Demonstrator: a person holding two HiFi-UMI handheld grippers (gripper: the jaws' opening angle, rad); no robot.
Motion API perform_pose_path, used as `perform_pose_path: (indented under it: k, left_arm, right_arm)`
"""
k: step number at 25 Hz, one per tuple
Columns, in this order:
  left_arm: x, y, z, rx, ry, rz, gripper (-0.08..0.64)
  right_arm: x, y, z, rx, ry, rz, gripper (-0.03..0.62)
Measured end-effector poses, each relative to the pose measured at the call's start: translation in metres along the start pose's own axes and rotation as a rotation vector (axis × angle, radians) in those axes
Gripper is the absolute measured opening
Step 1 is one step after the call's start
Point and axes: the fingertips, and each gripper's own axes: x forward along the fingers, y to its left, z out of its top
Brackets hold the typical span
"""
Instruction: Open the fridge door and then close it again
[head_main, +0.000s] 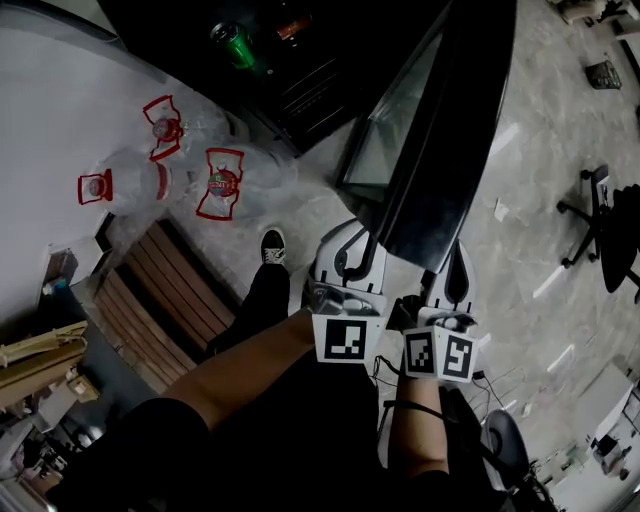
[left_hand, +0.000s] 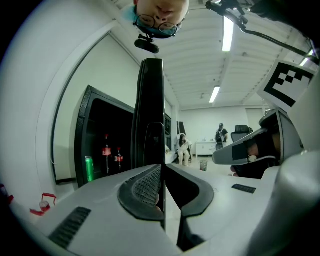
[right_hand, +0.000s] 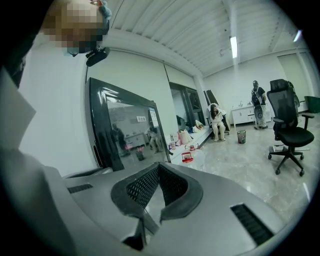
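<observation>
Left claw (left_hand: 164, 169): I am gripping edge of fridge door (left_hand: 150, 100). Door standing open, so opening done, closing pending. Right claw (right_hand: 159, 169): I am keeping it pinched together, carrying nothing.

Shining down from strip lights (left_hand: 227, 34) onto a grey marble floor (head_main: 530, 210), lighting white walls (right_hand: 135, 70), a black office chair (right_hand: 287, 127), a slatted bench (head_main: 165, 290).

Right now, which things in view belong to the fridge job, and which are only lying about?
For the job:
- fridge
- door, standing open
- left gripper, at the door's edge
- right gripper, beside the door, holding nothing

Lying about:
- water jugs on the floor
- bench
- chair
- can inside the fridge
</observation>
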Motion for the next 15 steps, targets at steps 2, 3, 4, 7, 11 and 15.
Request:
perform_pose_path:
  k: [2, 3, 4, 7, 11, 15]
  left_arm:
    - [0.002, -0.004, 0.000, 0.003, 0.005, 0.008, 0.032]
    - [0.002, -0.006, -0.001, 0.006, 0.007, 0.011, 0.032]
    - [0.002, -0.007, -0.001, 0.008, 0.008, 0.015, 0.032]
    - [0.002, -0.012, 0.001, 0.017, 0.004, 0.024, 0.032]
    - [0.002, -0.015, 0.002, 0.024, 0.010, 0.024, 0.032]
    - [0.003, -0.017, 0.002, 0.011, 0.012, 0.020, 0.032]
  right_arm:
    - [0.000, -0.001, -0.002, 0.005, 0.001, 0.003, 0.015]
    - [0.000, -0.001, -0.004, 0.005, 0.003, 0.006, 0.015]
    - [0.000, -0.001, -0.005, 0.005, 0.005, 0.008, 0.015]
    - [0.001, -0.002, -0.005, 0.008, 0.007, 0.012, 0.015]
    - [0.003, -0.002, -0.002, 0.004, 0.002, 0.019, 0.015]
    - [0.005, -0.004, -0.002, 0.003, 0.003, 0.022, 0.015]
